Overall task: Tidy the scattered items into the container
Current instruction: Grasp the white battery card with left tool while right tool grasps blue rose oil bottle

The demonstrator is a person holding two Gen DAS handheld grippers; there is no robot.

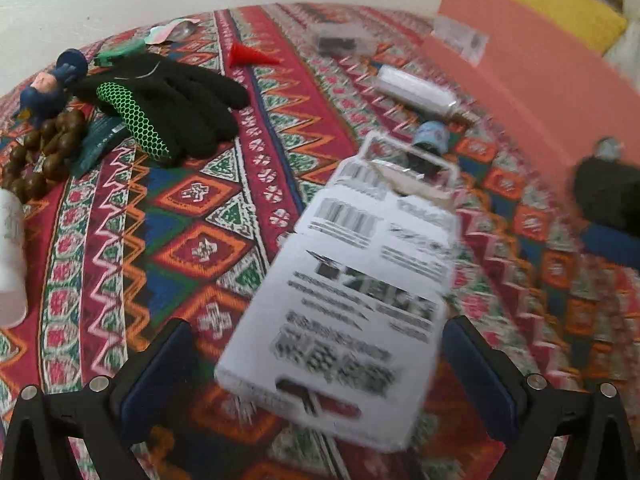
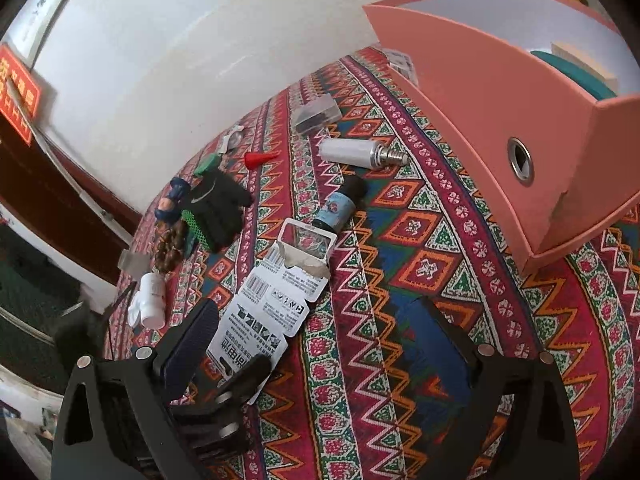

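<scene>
- The left gripper (image 1: pixel 316 364) has its jaws wide apart around the near end of a white card (image 1: pixel 352 280); the pads (image 1: pixel 160 372) stand on either side of it, and the blur hides whether they touch it.
- The card lies flat on the patterned cloth (image 1: pixel 168 208), its torn far end by a small blue-labelled bottle (image 1: pixel 430 136).
- The right gripper (image 2: pixel 316 344) is spread open over bare cloth with nothing between its fingers; the left gripper's finger (image 2: pixel 248 372) shows just left of it on the card's near end.
- The pink box (image 2: pixel 492 112) sits at the right, its open top facing up and its near corner close to the right gripper, with a bare lane of cloth between them.
- A white tube (image 2: pixel 356 152) and a clear case (image 2: pixel 316 112) lie just left of the box wall.
- Far left, a black glove (image 1: pixel 172 96), beads (image 1: pixel 44 152), a figurine (image 1: pixel 52 84) and a red cone (image 1: pixel 248 54) crowd the cloth's edge by the wall.
- A white bottle (image 2: pixel 152 300) lies at the near-left edge.
</scene>
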